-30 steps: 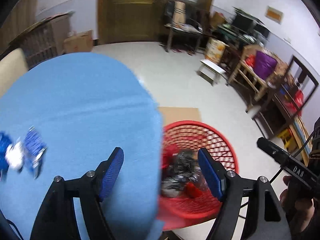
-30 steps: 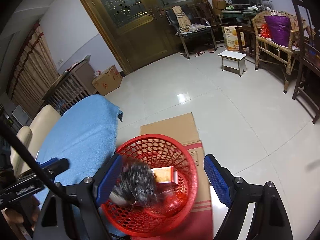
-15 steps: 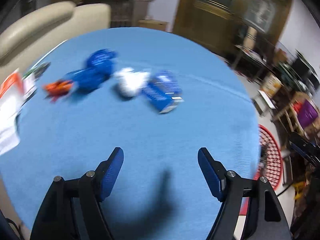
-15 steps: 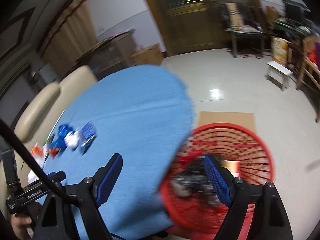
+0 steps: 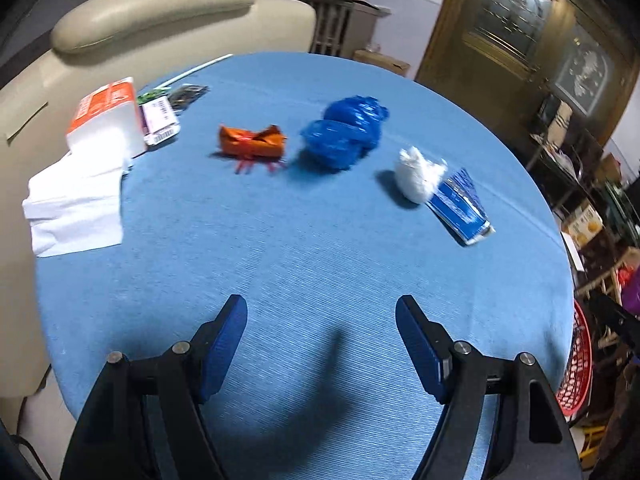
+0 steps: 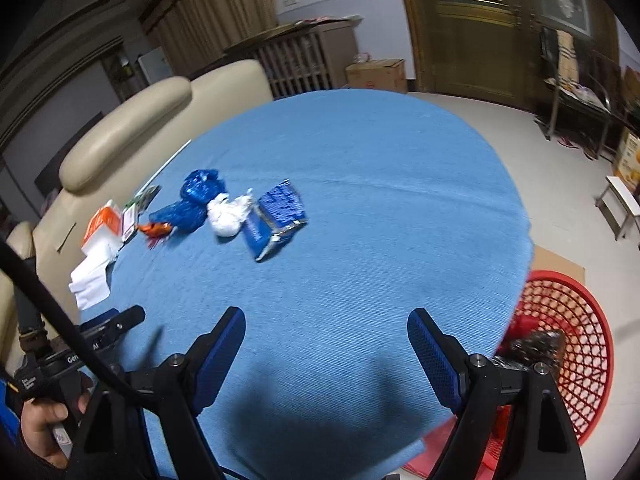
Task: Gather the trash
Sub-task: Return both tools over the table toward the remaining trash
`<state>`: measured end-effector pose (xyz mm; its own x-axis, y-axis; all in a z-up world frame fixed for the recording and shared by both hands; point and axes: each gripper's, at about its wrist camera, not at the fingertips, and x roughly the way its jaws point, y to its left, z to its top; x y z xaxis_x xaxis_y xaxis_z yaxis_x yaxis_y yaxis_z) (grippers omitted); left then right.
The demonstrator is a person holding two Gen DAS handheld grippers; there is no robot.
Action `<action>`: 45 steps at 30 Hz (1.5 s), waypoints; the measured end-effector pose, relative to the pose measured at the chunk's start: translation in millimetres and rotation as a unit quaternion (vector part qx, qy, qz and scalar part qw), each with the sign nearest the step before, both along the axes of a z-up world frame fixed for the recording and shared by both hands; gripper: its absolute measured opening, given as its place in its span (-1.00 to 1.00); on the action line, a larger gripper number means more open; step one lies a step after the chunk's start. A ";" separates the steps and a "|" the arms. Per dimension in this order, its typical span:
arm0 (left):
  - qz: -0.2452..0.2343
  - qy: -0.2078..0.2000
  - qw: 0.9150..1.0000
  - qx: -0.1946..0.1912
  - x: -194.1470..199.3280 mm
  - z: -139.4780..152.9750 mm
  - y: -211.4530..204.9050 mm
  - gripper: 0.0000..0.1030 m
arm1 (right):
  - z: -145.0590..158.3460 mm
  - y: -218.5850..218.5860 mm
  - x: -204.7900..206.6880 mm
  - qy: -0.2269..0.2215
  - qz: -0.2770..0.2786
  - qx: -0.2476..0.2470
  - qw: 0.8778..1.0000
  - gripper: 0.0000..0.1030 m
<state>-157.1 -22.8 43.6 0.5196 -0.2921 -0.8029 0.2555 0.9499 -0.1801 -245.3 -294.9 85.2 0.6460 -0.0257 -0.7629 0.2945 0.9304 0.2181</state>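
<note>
Partial "Gen…" lettering on left tool (image 6: 108,328) body; other print too blurred.

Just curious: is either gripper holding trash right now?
No: the left gripper and right gripper are both open and empty above the table.

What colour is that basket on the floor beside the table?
Red, with an open mesh wall. The basket shows best in the right wrist view.

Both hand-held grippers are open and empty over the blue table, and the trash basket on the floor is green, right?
Not quite: the basket is red, as the right wrist view shows. Both hand-held grippers, left and right, are open and empty over the blue table.
</note>
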 end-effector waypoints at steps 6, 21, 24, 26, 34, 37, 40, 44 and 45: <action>0.015 0.004 1.000 0.006 7.6 -3.7 11.2 0.50 | -1.2 14.7 16.4 0.009 0.023 0.001 1.000 0.66; 0.032 0.003 0.999 0.033 13.9 -2.4 10.2 0.50 | -15.5 4.9 24.3 0.011 0.027 0.030 0.999 0.66; 0.035 0.000 0.999 0.038 13.2 0.4 9.8 0.50 | -16.6 5.1 25.7 0.008 0.033 0.036 0.999 0.66; 0.039 -0.002 0.998 0.041 14.0 2.2 10.3 0.50 | -16.1 6.7 27.5 0.006 0.039 0.038 0.999 0.66; 0.055 -0.012 0.997 0.047 22.4 9.9 17.5 0.50 | -7.7 16.6 41.1 -0.008 0.062 0.032 0.998 0.66; 0.058 -0.016 0.997 0.048 26.8 10.9 20.6 0.50 | -5.1 21.9 46.9 -0.010 0.071 0.027 0.997 0.66; 0.061 -0.015 0.997 0.046 31.9 10.5 22.5 0.50 | -3.8 26.5 51.2 -0.010 0.077 0.023 0.997 0.66; 0.062 -0.018 0.997 0.044 38.7 10.7 24.2 0.50 | -5.1 31.8 57.3 -0.005 0.084 0.019 0.996 0.66; 0.062 -0.019 0.997 0.042 41.3 10.6 24.6 0.50 | -5.5 33.1 59.1 -0.003 0.086 0.018 0.996 0.66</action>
<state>-115.7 1.8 54.1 0.5774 -0.1559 -0.8015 0.1398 0.9860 -0.0911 -186.2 -261.9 79.7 0.6434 0.1123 -0.7572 0.1305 0.9586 0.2531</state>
